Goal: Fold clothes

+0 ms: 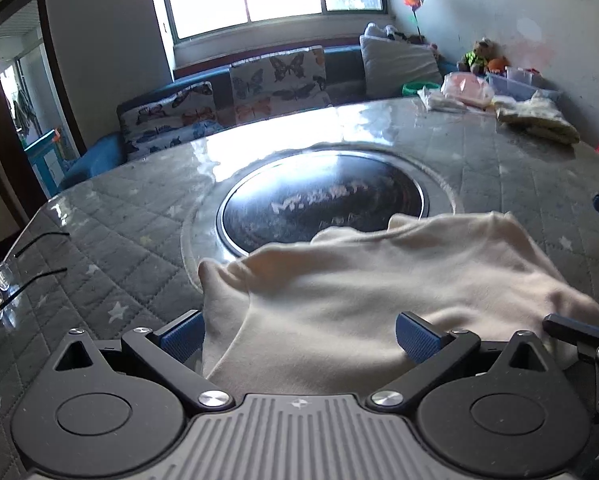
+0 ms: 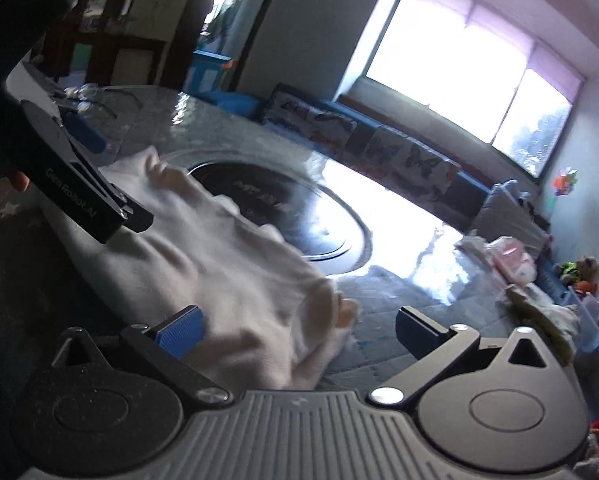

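A cream garment (image 1: 379, 280) lies rumpled on the quilted grey table, partly over the round black hob. It also shows in the right wrist view (image 2: 227, 264). My left gripper (image 1: 299, 336) is open, its blue pads on either side of the garment's near edge. My right gripper (image 2: 299, 332) is open over the garment's right end, its left pad touching the cloth. The left gripper's body (image 2: 71, 184) shows at the upper left of the right wrist view, above the cloth.
A round black hob (image 1: 323, 208) is sunk in the table's middle. Eyeglasses (image 1: 7, 284) lie at the left edge. Bags, folded cloth (image 1: 535, 120) and plastic boxes sit at the far right. A sofa with butterfly cushions (image 1: 275, 80) stands behind the table.
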### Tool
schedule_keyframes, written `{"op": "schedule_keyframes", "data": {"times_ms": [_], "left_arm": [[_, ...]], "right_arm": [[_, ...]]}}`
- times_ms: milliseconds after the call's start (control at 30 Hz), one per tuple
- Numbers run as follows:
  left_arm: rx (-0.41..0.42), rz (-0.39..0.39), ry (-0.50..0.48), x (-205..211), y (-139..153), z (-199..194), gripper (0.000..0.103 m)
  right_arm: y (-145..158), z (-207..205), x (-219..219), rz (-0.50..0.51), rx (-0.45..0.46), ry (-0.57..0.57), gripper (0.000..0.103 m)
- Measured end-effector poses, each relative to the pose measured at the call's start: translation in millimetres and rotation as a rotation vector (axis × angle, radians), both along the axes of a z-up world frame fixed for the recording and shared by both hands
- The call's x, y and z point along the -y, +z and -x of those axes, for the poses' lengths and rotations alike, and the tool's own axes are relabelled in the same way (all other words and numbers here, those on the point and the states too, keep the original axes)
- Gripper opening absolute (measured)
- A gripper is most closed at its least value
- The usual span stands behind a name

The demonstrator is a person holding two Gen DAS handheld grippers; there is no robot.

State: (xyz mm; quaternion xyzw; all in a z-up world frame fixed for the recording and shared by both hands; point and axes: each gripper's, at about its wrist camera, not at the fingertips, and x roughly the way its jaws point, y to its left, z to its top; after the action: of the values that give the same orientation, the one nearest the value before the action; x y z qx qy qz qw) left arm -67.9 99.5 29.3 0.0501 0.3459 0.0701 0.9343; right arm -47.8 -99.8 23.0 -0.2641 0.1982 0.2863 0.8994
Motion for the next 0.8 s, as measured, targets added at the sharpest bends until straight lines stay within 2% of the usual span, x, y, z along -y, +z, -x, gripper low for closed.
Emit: {"op": "schedule_keyframes", "data": {"times_ms": [67, 167, 267, 500, 600, 700, 800], "left_arm": [[0.001, 0.013, -0.015, 5, -1, -2, 0.103], [-0.028, -0.003, -0.035, 15, -10, -3, 0.103], [-0.033, -0.023, -0.047, 18, -18, 2, 0.103], [-0.004, -0.015, -0.031, 15, -8, 7, 0.103], [-0.033, -0.034, -0.028, 14, -16, 6, 0.103], [-0.032, -0.017, -0.027, 6, -17, 12, 0.103], [-0.03, -0.021, -0.016, 0, -14, 16, 0.103]], "right_arm": [[1, -2, 6, -0.018, 0.002, -0.034, 0.103], [-11, -9, 11, 0.025, -0.057, -0.069, 0.103], [-16, -10, 16, 0.043, -0.079, -0.056, 0.103], [10, -25, 1, -0.021, -0.027, -0.026, 0.103], [4, -39, -12, -0.011, -0.04, -0.013, 0.103], [-11, -49, -14, 0.029, -0.092, -0.013, 0.103], [-2, -54, -11, 0.012, -0.086, -0.02, 0.103]]}}
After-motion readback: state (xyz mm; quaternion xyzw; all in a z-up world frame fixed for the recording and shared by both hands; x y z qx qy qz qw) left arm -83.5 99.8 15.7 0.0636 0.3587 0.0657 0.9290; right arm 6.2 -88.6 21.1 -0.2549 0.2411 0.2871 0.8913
